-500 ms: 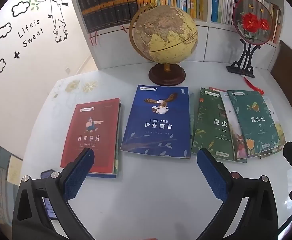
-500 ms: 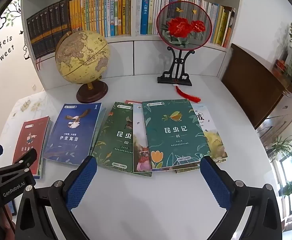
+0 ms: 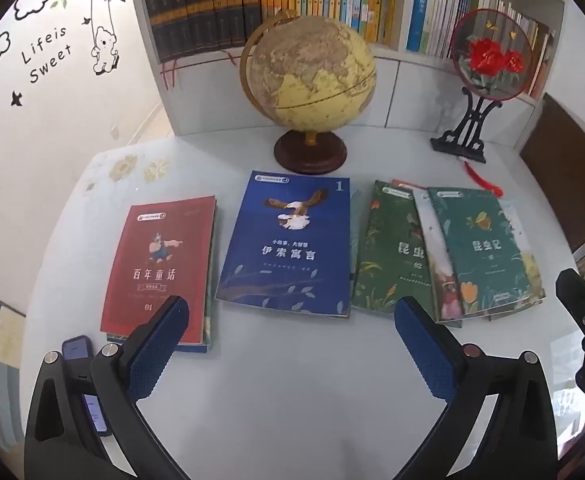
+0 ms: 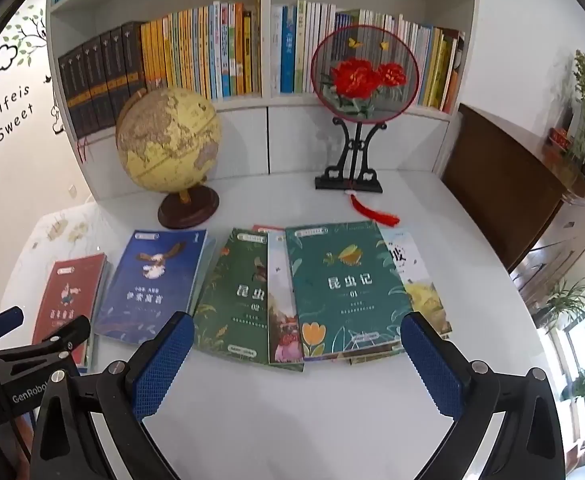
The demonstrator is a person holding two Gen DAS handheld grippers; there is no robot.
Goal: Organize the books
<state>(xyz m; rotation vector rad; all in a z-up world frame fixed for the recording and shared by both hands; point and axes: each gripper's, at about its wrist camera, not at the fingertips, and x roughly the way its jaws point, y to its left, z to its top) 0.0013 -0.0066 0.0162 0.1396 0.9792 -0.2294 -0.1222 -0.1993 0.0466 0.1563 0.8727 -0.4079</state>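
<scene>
Books lie flat in a row on the white table (image 3: 292, 380). A red book (image 3: 160, 264) tops a small stack at the left. A blue book (image 3: 288, 244) lies in the middle. A fanned pile of green books (image 3: 388, 248) lies at the right, with a teal book (image 4: 344, 284) on top. My left gripper (image 3: 290, 346) is open and empty above the table's near edge, in front of the blue book. My right gripper (image 4: 296, 362) is open and empty, in front of the green pile (image 4: 232, 296).
A globe (image 3: 312, 80) and a red flower fan on a black stand (image 3: 488, 64) stand behind the books. A full bookshelf (image 4: 212, 52) lines the back wall. A phone (image 3: 78, 348) lies at the table's left edge. A brown cabinet (image 4: 504, 184) stands right.
Both grippers have tilted up slightly, so the books sit a little lower in both views. Nothing was taken hold of or moved.
</scene>
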